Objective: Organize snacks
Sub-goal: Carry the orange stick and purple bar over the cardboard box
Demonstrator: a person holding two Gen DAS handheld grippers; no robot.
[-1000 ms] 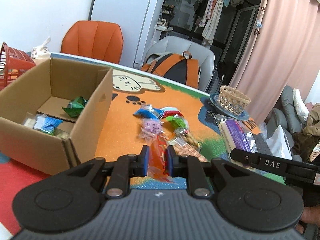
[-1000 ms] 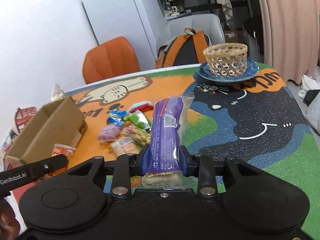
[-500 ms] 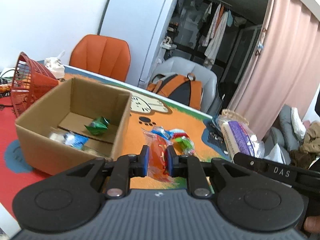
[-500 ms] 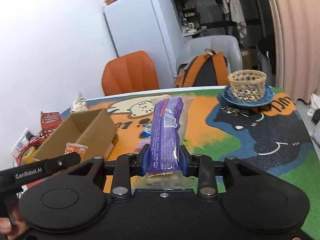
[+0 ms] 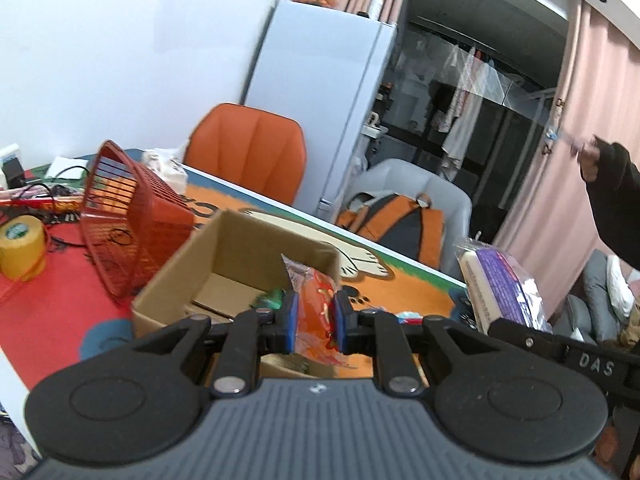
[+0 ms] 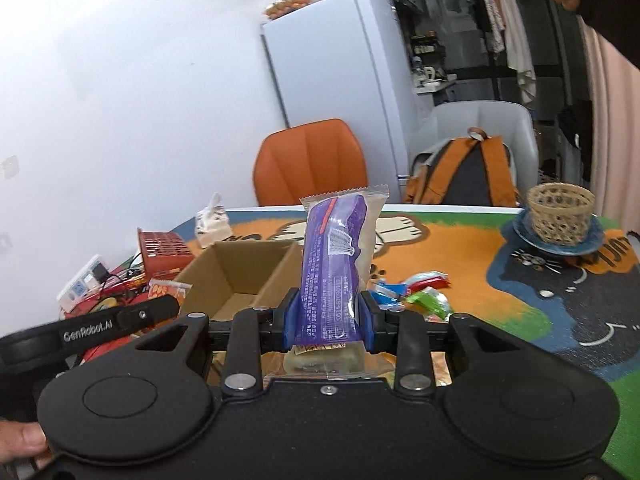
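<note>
The left gripper (image 5: 314, 322) is clamped on an orange snack packet (image 5: 316, 312), its blue pads pinching the wrapper so it stands up between them. The right gripper (image 6: 328, 320) is closed on a long purple snack bar (image 6: 334, 264) in a clear-edged wrapper, held upright.

Compared with a second ago, both grippers have lifted and swung toward the cardboard box (image 5: 224, 264). Then the orange packet hung low over the loose snacks on the mat; now it sits in front of the box's open top, and the right gripper's view has the box (image 6: 240, 276) just beside and behind the purple bar. Neither grip has changed. I judge both snacks are in carry and the drop into the box comes next, probably the orange packet first.

The box already holds a green wrapper (image 5: 272, 298). A small heap of loose snacks (image 6: 416, 296) remains on the cartoon-cat mat (image 6: 460, 256), so more trips seem needed.

Readable writing: "DAS" on the black bar (image 5: 592, 360) at the right edge of the left view, and "GenRobot.AI" on the black bar (image 6: 88, 334) at the left edge of the right view. The purple wrapper carries small print and a barcode, too fine to read.
</note>
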